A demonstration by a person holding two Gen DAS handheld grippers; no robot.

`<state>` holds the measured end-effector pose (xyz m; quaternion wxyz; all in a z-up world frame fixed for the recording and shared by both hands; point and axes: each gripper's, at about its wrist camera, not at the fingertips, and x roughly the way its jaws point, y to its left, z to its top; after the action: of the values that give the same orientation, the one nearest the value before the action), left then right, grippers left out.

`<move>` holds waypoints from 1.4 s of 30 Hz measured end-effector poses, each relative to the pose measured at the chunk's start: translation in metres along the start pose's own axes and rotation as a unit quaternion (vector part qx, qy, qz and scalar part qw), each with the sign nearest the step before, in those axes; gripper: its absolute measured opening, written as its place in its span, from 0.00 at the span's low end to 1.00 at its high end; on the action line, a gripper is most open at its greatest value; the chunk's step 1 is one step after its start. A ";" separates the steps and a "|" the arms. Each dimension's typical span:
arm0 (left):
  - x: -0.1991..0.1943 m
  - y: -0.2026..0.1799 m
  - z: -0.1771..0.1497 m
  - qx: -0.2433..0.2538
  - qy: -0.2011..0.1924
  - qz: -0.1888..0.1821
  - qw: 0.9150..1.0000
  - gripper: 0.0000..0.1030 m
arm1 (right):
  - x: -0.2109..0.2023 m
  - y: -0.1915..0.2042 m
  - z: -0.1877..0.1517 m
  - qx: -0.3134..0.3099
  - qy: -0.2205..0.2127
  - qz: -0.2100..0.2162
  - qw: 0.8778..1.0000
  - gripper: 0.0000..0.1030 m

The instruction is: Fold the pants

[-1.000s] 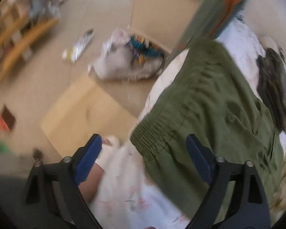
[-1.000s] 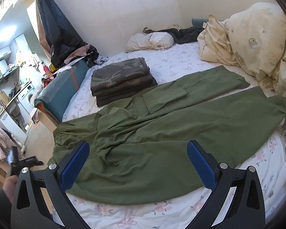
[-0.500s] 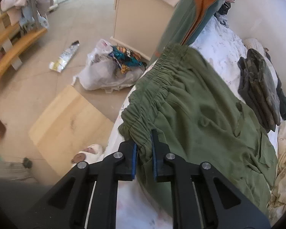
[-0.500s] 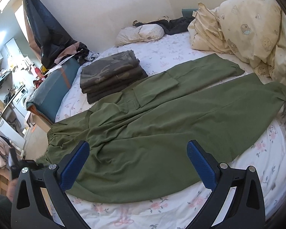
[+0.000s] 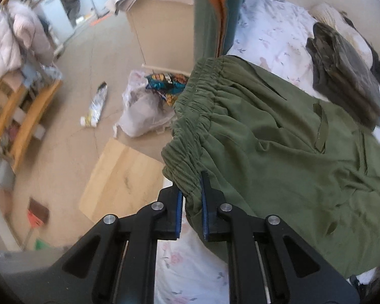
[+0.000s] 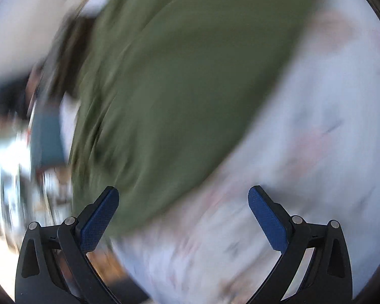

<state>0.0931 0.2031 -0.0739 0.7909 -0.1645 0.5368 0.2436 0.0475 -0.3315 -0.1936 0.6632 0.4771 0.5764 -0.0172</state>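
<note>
Olive green pants lie spread on a white floral bed sheet, their elastic waistband at the bed's edge. My left gripper is shut on the near corner of the waistband. In the right wrist view, badly blurred, the pants fill the upper middle over the sheet. My right gripper is open and empty, close above the pants' near edge.
A stack of folded dark camouflage pants lies on the bed at the far right. Beside the bed, the floor holds a white plastic bag, a cardboard sheet and a beige cabinet. A wooden rack stands left.
My left gripper closed on the waistband corner and now holds it. My right gripper swung down fast toward the pants' near edge, blurring its view.
</note>
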 end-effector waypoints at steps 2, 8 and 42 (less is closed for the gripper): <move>0.002 -0.002 0.000 0.008 -0.004 0.001 1.000 0.09 | -0.018 -0.015 0.024 0.050 -0.058 -0.005 0.997 1.00; 0.005 0.004 -0.001 0.003 0.001 -0.010 1.000 0.09 | -0.073 -0.058 0.115 0.179 -0.171 -0.005 0.969 1.00; -0.011 0.041 0.066 -0.086 0.043 -0.104 0.990 0.09 | -0.244 0.070 0.261 -0.003 -0.365 -0.112 0.924 0.00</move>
<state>0.1173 0.2692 -0.0396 0.7709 -0.2971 0.5277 0.1974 0.2008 -0.5923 0.0085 0.8228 0.3683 0.3437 -0.2631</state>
